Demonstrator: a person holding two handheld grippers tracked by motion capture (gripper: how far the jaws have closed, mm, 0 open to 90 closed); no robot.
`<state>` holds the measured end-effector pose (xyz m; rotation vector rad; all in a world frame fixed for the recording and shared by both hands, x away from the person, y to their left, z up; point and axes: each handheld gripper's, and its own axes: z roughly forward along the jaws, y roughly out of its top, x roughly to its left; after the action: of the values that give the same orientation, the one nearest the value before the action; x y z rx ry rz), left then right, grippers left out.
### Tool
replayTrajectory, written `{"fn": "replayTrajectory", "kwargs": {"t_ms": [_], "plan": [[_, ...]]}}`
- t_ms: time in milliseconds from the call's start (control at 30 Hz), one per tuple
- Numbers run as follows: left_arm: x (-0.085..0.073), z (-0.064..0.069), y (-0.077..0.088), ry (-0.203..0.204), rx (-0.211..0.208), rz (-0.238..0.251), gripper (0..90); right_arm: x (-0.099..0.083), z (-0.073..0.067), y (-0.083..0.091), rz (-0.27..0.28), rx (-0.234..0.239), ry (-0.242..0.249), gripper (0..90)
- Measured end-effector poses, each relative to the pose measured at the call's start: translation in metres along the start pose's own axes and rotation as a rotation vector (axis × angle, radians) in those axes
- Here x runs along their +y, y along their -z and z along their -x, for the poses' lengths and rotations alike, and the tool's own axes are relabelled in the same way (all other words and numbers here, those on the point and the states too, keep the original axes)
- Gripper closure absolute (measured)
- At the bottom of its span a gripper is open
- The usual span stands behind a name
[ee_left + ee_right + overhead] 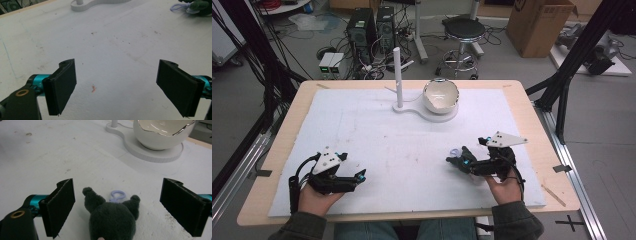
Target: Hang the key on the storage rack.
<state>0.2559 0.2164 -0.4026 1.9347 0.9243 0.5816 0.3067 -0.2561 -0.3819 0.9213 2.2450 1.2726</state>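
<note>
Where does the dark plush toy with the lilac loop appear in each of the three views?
High view: the plush toy lies right of centre on the white mat, at the tip of the right gripper.
Left gripper view: top right corner, lilac loop pointing left.
Right gripper view: bottom centre, between the open fingers.
Shared landmark: the white stand at the mat's far side.

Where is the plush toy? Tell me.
In the right gripper view, the plush toy lies on the white mat between the open right gripper, short of the bowl.
</note>
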Motion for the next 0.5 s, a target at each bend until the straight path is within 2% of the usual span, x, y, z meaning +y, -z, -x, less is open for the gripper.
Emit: {"fn": "replayTrajectory", "kwargs": {"t_ms": [267, 500], "plan": [[0.000, 0.001, 0.000, -0.006, 0.001, -0.002, 16.7, -0.006, 0.002, 0.011, 0.000, -0.025, -0.013, 11.9], [0.000, 0.000, 0.000, 0.000, 0.004, 0.002, 16.7, -0.013, 0.002, 0.015, -0.014, -0.028, -0.021, 11.9]]}}
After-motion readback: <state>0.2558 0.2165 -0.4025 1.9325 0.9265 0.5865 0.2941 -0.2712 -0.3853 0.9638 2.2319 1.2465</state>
